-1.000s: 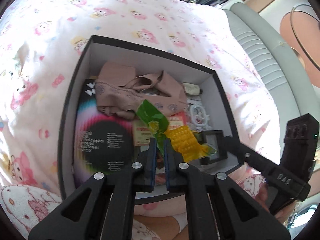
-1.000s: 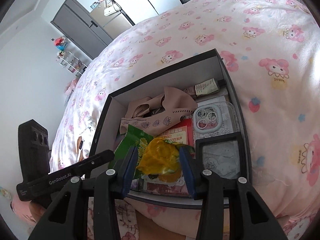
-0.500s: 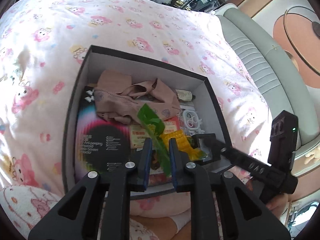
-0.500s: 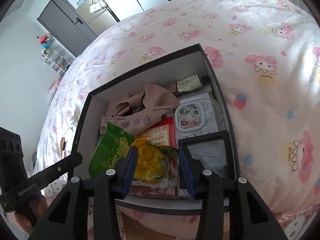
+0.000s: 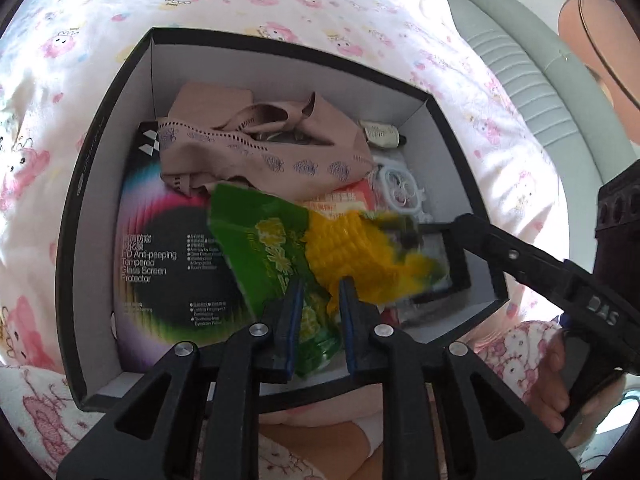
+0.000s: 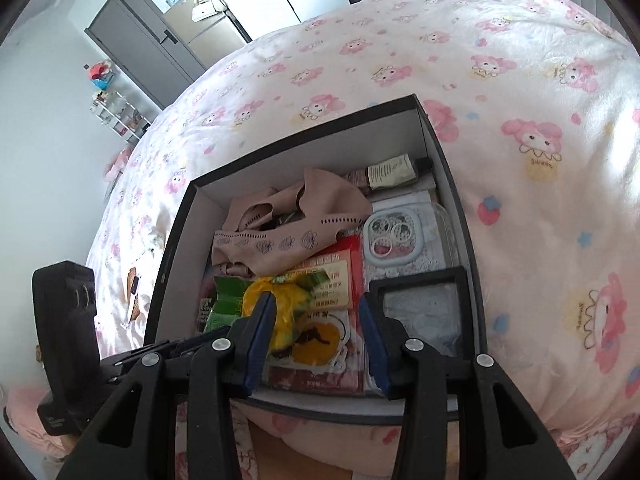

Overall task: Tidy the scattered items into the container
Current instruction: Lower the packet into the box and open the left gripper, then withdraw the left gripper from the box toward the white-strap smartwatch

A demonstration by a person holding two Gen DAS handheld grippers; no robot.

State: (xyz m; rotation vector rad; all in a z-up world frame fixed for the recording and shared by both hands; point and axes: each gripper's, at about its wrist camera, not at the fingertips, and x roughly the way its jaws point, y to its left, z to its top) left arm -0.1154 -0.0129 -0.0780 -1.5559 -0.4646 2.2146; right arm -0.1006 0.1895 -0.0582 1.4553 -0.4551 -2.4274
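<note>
— Since a second ago the left gripper (image 5: 319, 304) has let go; the green-and-yellow snack bag (image 5: 320, 248) sits loose between narrowly parted fingers.
— Orientation?
— Long axis crosswise, yellow end toward the right gripper (image 6: 318, 328), half-open, gripping nothing, above the box (image 5: 104, 128). Beside it: "HD Anti-peeping Tempered Glass Screen Protector" (image 5: 168, 256).

Both wrist views look steeply down, seemingly close, into the box (image 5: 104, 128).

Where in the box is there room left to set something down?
Flat room only on the protector pack, between the left wall and green packet. Back is crowded by the garment, right by ring case and frame.
</note>
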